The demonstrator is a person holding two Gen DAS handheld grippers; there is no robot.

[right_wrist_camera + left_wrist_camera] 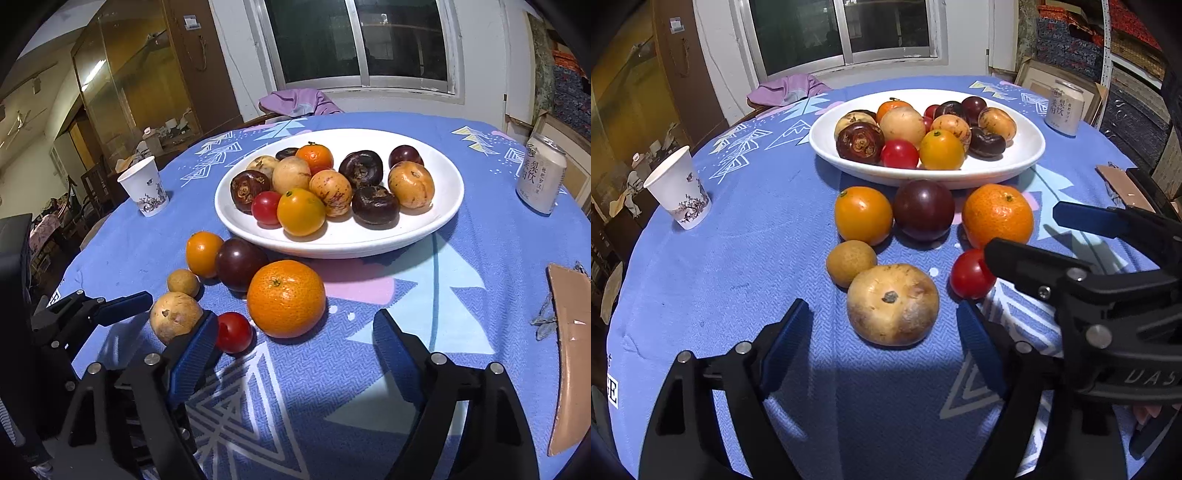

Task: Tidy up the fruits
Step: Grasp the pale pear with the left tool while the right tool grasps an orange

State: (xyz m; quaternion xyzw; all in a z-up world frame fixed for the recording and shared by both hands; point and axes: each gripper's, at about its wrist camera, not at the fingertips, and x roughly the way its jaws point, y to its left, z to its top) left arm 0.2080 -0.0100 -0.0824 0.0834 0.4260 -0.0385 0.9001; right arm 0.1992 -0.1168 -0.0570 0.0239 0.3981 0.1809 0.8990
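On the tabletop (738, 258), loose fruit: six pieces lie just in front of the white bowl (1027, 155).
Handling: the pale pear (892, 304) looks firm, bruisable and rounded; take it across its widest sides.
Left gripper (884, 341): jaws wide, empty, the pear between the fingers, untouched.
Right gripper (295, 350): open, empty, just short of the mandarin (286, 298); cherry tomato (233, 332) beside its left finger.
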